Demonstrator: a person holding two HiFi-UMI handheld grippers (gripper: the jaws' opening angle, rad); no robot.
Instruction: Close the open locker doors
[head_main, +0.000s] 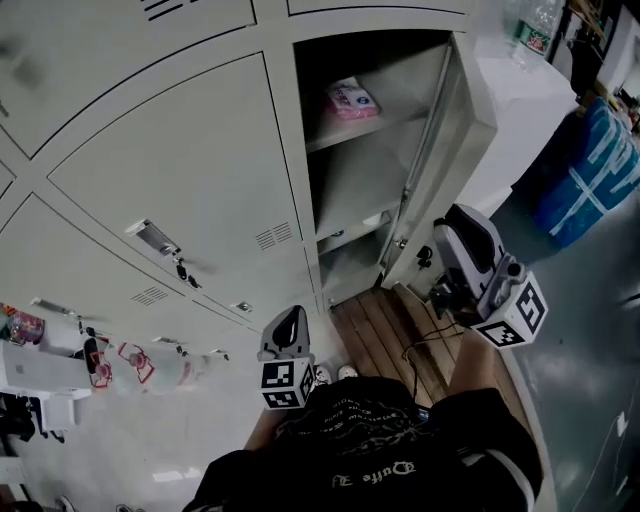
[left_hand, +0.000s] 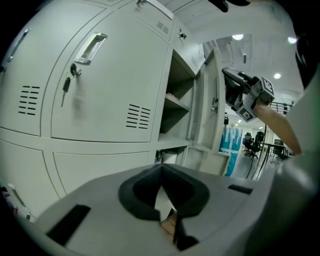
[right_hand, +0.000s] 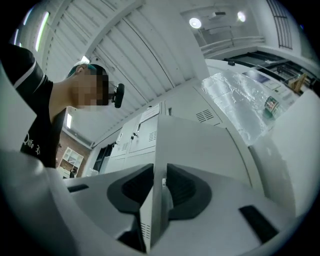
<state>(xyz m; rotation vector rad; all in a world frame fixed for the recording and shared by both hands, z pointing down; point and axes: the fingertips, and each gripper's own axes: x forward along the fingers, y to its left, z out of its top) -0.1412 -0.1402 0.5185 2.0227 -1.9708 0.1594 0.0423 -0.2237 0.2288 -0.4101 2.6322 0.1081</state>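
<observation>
Right claw (right_hand: 159, 172) clamps open door (right_hand: 200, 145) (pink packet (head_main: 351, 99) shelved behind).

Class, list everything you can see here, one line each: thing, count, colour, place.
Lockers: one bank, pale grey, ahead.
Open locker door: one, pale grey, bank's right end.
Box: one, pink, shelf inside open locker.
Keys: one bunch, dark, in a closed door's lock.
Bag: one, blue, far right.
Left gripper: one, grey, low, jaws together, empty.
Right gripper: one, grey, jaws clamping the open door's edge.
</observation>
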